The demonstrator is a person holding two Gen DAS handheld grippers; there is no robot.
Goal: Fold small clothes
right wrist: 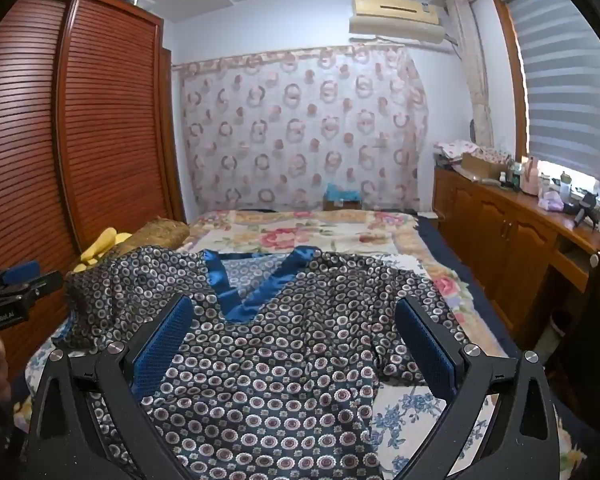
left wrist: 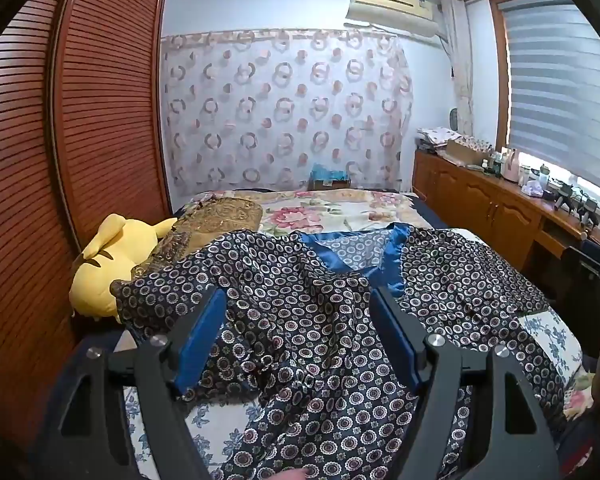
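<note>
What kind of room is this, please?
Most likely a home bedroom. A bed with a floral quilt fills the middle, a louvred wooden wardrobe stands along the left wall, and an air conditioner hangs high above a patterned curtain.

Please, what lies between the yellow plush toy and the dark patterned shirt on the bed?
A golden-brown patterned pillow lies between the yellow plush toy and the shirt; the shirt's sleeve overlaps its near end. The left wrist view shows this best.
</note>
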